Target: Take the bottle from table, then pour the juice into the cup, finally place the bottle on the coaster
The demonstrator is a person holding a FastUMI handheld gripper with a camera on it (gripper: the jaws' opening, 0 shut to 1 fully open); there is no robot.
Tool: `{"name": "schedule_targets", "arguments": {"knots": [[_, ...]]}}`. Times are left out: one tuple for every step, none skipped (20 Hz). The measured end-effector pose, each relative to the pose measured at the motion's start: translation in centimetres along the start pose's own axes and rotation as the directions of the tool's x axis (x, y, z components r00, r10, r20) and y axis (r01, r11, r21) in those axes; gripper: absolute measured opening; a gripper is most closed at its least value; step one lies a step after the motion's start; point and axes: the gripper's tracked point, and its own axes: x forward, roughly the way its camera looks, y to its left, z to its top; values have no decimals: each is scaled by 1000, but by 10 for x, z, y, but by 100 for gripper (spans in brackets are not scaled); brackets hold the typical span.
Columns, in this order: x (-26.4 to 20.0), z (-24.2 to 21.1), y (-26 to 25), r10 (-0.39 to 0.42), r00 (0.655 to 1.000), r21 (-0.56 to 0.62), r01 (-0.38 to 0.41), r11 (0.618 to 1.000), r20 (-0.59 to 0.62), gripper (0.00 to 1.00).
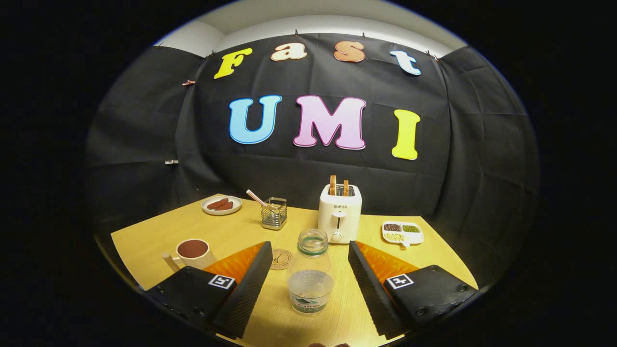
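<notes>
Bottle stands between the wide-spread, empty gripper fingers: pickup pending. Next, close on it, then pour into cup at ten o'clock.

The gripper stands wide open, with bare table either side of the bottle between its fingers. Toaster blocks straight beyond; cup and coaster sit ahead-left.

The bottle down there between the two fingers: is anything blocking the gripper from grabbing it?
Nothing visible does. The clear bottle stands on the table between the open gripper's fingers; neither finger touches it.
</notes>
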Motion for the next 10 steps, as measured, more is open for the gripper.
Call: {"name": "schedule_targets", "arguments": {"knots": [[4, -6, 0, -2, 1000, -6, 2, 1000, -1, 98], [6, -13, -4, -10, 1000, -18, 10, 1000, -6, 98], [8, -20, -6, -13, 1000, -22, 13, 1000, -17, 98], [10, -26, -7, -15, 1000, -16, 14, 1000, -27, 98], [12, -33, -9, -15, 999, -5, 15, 1000, -39, 98], [13, -40, -9, -16, 999, 2, 16, 1000, -50, 98], [14, -44, -9, -14, 998, 0, 14, 1000, -53, 98], [14, -46, -9, -16, 999, -5, 16, 1000, -52, 98], [15, -48, -9, -14, 999, -4, 14, 1000, -51, 98], [17, -52, -8, -9, 999, 2, 9, 1000, -52, 98]]}}
